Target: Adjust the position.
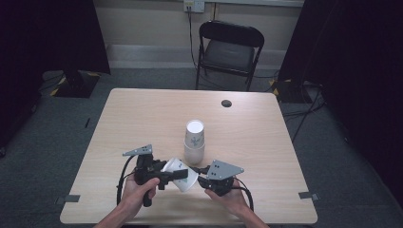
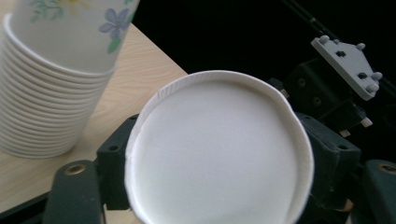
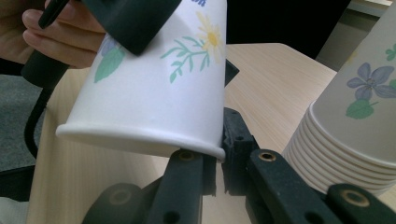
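Both grippers sit at the lower centre of the high view, one in each hand, forearms entering from the bottom edge. Left gripper [image 1: 177, 175]: held level, pointing right, jaws standing on either side of the closed base of a flowered paper cup [image 1: 181, 174]; whether the pads press on it cannot be told. Right gripper [image 1: 197, 179]: held level, pointing left, jaws closed tight on the cup's rolled rim, as the right gripper view shows at lower centre [image 3: 219, 151].

Cup: lies tilted just above the table [image 1: 142, 118], between the two grippers, open mouth toward the right gripper.

Stack of cups [image 1: 194, 141]: stands upside down at the centre of the table, just beyond the grippers.

Left hand [image 1: 139, 190]: wraps the handle; fingers [image 3: 56, 39] appear at the upper left of the right gripper view.

Hidden or cut off: the cup base covers the left jaw tips in the left gripper view; the right hand [image 1: 231, 197] lies largely under its grey plate.
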`<state>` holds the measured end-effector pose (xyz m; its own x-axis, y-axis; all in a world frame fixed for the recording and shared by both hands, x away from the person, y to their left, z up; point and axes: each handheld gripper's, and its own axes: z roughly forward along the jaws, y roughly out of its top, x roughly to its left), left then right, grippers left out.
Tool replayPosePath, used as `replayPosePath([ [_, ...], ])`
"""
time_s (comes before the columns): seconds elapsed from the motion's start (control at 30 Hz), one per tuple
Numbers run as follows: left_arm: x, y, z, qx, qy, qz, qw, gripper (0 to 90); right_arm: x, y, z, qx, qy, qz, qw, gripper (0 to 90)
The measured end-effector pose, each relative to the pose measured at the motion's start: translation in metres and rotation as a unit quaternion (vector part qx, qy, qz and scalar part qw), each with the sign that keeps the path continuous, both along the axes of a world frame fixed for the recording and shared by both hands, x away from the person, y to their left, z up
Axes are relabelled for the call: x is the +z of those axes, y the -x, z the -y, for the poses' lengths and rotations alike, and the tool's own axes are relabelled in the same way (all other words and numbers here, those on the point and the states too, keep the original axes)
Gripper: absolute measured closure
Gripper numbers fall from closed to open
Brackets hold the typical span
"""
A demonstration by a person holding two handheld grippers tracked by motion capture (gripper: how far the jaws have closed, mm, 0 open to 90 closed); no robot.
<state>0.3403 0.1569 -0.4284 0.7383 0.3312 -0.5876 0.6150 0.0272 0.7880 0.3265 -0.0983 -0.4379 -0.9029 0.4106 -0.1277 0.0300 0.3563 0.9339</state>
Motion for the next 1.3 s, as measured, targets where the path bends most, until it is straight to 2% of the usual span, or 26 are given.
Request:
replayPosePath([
  [0.07, 0.0, 0.0, -0.001, 0.0, -0.001, 0.001, 1.0, 24.4, 0.0, 0.0, 0.0, 0.0, 0.0, 0.0, 1.0, 86.4],
  [0.17, 0.002, 0.004, -0.002, 0.008, -0.009, 0.018, 0.9998, 20.8, 0.0, 0.002, 0.001, 0.002, 0.003, -0.003, 1.0, 86.8],
  [0.27, 0.004, 0.005, -0.002, 0.011, -0.008, 0.019, 0.9997, 19.7, 0.0, 0.002, 0.004, 0.002, 0.004, -0.006, 1.0, 87.0],
  [0.3, 0.006, 0.005, -0.002, 0.015, -0.015, 0.032, 0.9993, 18.5, 0.001, 0.003, 0.007, 0.001, 0.004, -0.006, 1.0, 87.0],
  [0.37, 0.006, 0.005, 0.0, 0.016, -0.022, 0.042, 0.9988, 17.0, 0.002, 0.003, 0.01, 0.0, 0.006, -0.016, 0.9999, 87.1],
  [0.43, 0.007, 0.005, 0.001, 0.014, -0.025, 0.041, 0.9988, 16.5, 0.003, 0.001, 0.014, -0.001, 0.007, -0.024, 0.9997, 87.3],
  [0.5, 0.006, 0.004, 0.001, 0.01, -0.038, 0.038, 0.9985, 15.1, 0.003, -0.001, 0.016, -0.002, 0.006, -0.03, 0.9995, 87.4],
  [0.6, 0.005, 0.005, 0.0, 0.01, -0.065, 0.058, 0.9961, 15.5, 0.006, -0.007, 0.024, -0.011, 0.005, -0.045, 0.9989, 87.6],
  [0.73, 0.006, 0.007, -0.001, 0.017, -0.08, 0.084, 0.9932, 16.0, 0.007, -0.01, 0.029, -0.014, 0.007, -0.065, 0.9978, 87.6],
  [0.77, 0.006, 0.007, -0.001, 0.017, -0.08, 0.084, 0.9932, 16.7, 0.007, -0.01, 0.029, -0.014, 0.007, -0.065, 0.9978, 87.6],
  [0.8, 0.006, 0.009, 0.0, 0.021, -0.086, 0.098, 0.9913, 17.3, 0.008, -0.011, 0.031, -0.017, 0.01, -0.075, 0.997, 87.6],
  [0.83, 0.006, 0.009, 0.0, 0.021, -0.086, 0.098, 0.9913, 18.3, 0.008, -0.011, 0.031, -0.017, 0.01, -0.075, 0.997, 87.6],
  [0.9, 0.006, 0.01, 0.001, 0.025, -0.093, 0.116, 0.9886, 18.6, 0.008, -0.013, 0.033, -0.02, 0.015, -0.084, 0.9961, 87.7],
  [0.97, 0.005, 0.009, 0.004, 0.024, -0.112, 0.115, 0.9867, 15.4, 0.008, -0.016, 0.035, -0.024, 0.023, -0.101, 0.9943, 87.7],
  [1.0, 0.005, 0.009, 0.004, 0.024, -0.112, 0.115, 0.9867, 16.2, 0.008, -0.016, 0.035, -0.024, 0.023, -0.101, 0.9943, 87.7],
  [1.03, 0.004, 0.01, 0.005, 0.028, -0.12, 0.119, 0.9851, 16.2, 0.007, -0.017, 0.035, -0.025, 0.027, -0.108, 0.9935, 87.7],
  [1.1, 0.004, 0.011, 0.007, 0.028, -0.138, 0.136, 0.9806, 16.9, 0.005, -0.022, 0.034, -0.022, 0.048, -0.131, 0.9899, 87.7],
  [1.13, 0.005, 0.014, 0.009, 0.027, -0.152, 0.151, 0.9763, 17.1, 0.005, -0.022, 0.034, -0.024, 0.052, -0.135, 0.9893, 87.6],
  [1.17, 0.005, 0.014, 0.009, 0.027, -0.152, 0.151, 0.9763, 17.7, 0.004, -0.023, 0.034, -0.025, 0.056, -0.14, 0.9883, 87.7],
  [1.2, 0.005, 0.016, 0.012, 0.021, -0.169, 0.17, 0.9706, 18.7, 0.004, -0.023, 0.033, -0.026, 0.061, -0.145, 0.9871, 87.7],
  [1.23, 0.005, 0.016, 0.012, 0.021, -0.169, 0.17, 0.9706, 18.8, 0.004, -0.023, 0.033, -0.026, 0.061, -0.145, 0.9871, 87.7],
  [1.27, 0.005, 0.017, 0.013, 0.018, -0.177, 0.176, 0.9682, 18.8, 0.003, -0.024, 0.033, -0.027, 0.065, -0.149, 0.9863, 87.7],
  [1.3, 0.004, 0.017, 0.015, 0.006, -0.186, 0.175, 0.9667, 18.7, 0.003, -0.025, 0.032, -0.029, 0.07, -0.16, 0.9842, 87.7],
])
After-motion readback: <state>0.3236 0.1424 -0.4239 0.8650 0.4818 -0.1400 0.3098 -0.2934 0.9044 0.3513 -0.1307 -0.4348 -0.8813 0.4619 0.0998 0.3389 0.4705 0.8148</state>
